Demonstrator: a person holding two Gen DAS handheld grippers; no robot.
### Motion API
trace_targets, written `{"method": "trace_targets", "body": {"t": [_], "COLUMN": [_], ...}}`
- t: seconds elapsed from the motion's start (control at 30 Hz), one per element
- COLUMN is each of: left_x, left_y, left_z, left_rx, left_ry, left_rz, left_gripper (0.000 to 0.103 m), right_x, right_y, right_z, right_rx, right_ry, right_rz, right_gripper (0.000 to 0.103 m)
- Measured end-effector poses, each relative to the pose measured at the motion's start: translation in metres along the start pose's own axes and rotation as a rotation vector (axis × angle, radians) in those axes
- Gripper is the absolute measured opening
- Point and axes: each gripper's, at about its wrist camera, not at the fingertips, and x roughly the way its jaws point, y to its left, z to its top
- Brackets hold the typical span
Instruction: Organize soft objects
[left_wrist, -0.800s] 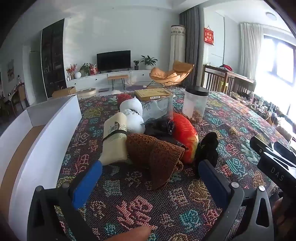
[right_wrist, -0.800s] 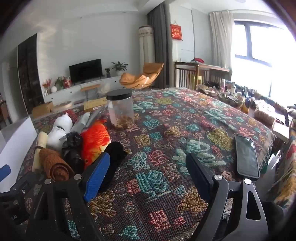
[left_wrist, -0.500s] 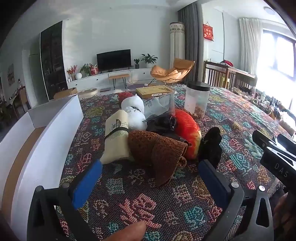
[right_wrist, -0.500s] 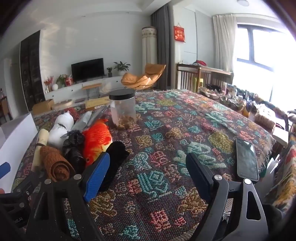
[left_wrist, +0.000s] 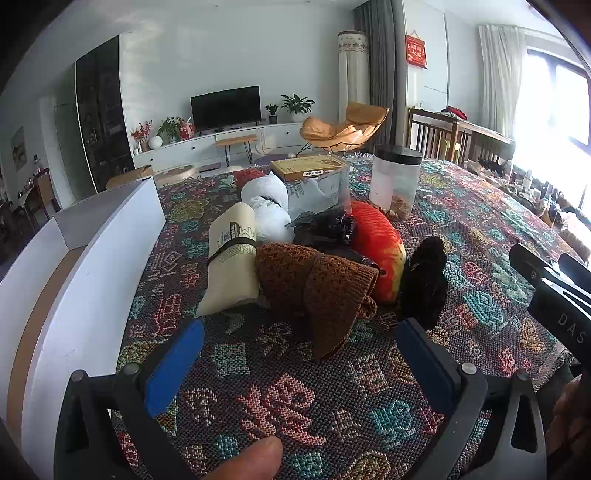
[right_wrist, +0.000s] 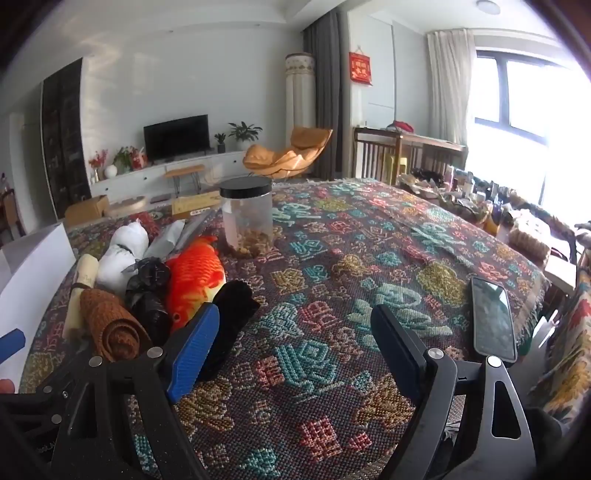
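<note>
step: approach, nothing picked | left gripper (left_wrist: 301, 356) agape, empty, knit roll (left_wrist: 317, 284) just ahead | right gripper (right_wrist: 295, 347) agape, empty | next: advance, clamp roll

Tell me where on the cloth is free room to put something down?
Free: the wide cloth between the jar and the phone, and the strip before the brown knit roll. Crowded: the pile around the orange fish, beside the white box.

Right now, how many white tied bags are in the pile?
2: one white tied bag at the pile's far side, the other just in front of it beside the cream roll. More may be hidden.
</note>
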Motion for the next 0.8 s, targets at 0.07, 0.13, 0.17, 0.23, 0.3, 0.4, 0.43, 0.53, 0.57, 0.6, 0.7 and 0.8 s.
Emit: {"method": "trace_targets", "body": {"t": [0.07,0.13,0.17,0.23,0.3,0.4,0.43,0.53,0.57,0.6,0.7,0.8], "left_x": [0.0017,0.0018,0.0019,0.0017,0.0012,0.0014,0.0016,0.0027,0.0031,0.0035,0.0047,0.0050], "left_y": [0.0004,0.0006,0.0005,-0.0003,-0.0010,-0.0025,-0.0029,-0.0031,-0.0030,-0.0029,-0.0022,-0.0014], "left_z": [0.0003,0.0001,0.0001,0.0001,0.0000,-0.0005,-0.0009,-0.0015,-0.0019,-0.0023,-0.0033,-0.0039], "left_rx": [0.001,0.002,0.002,0.005,0.009,0.013,0.014,0.013,0.013,0.013,0.011,0.008], "left_ry": [0.006,0.008,0.009,0.010,0.009,0.012,0.014,0.022,0.023,0.025,0.031,0.035], "left_rz": [0.003,0.006,0.005,0.004,0.002,0.000,-0.001,-0.004,-0.004,-0.003,-0.002,-0.001], "left_gripper": [0.103,0.103,0.103,0.103,0.103,0.103,0.103,0.103,0.103,0.103,0.103,0.103], "right_x": [0.0006,0.0002,0.0006,0.0005,0.0005,0.0004,0.0005,0.0006,0.0007,0.0006,0.0007,0.0011], "right_y": [-0.0005,0.0002,-0.0004,0.0004,0.0002,0.0021,0.0023,0.0032,0.0028,0.0031,0.0031,0.0025], "right_z": [-0.0003,-0.0003,-0.0002,-0.0002,0.0000,0.0000,-0.0001,-0.0004,-0.0004,-0.0005,-0.0007,-0.0005], "right_rx": [-0.001,-0.001,-0.001,-0.002,-0.002,-0.008,-0.007,-0.006,-0.007,-0.007,-0.007,-0.007], "right_ry": [0.000,0.000,0.000,0.001,0.002,0.003,0.004,0.004,0.004,0.004,0.003,0.005], "right_rz": [-0.001,0.000,0.000,0.000,0.000,0.004,0.004,0.004,0.004,0.004,0.004,0.004], "right_gripper": [0.087,0.087,0.087,0.087,0.087,0.087,0.087,0.087,0.087,0.087,0.087,0.087]}}
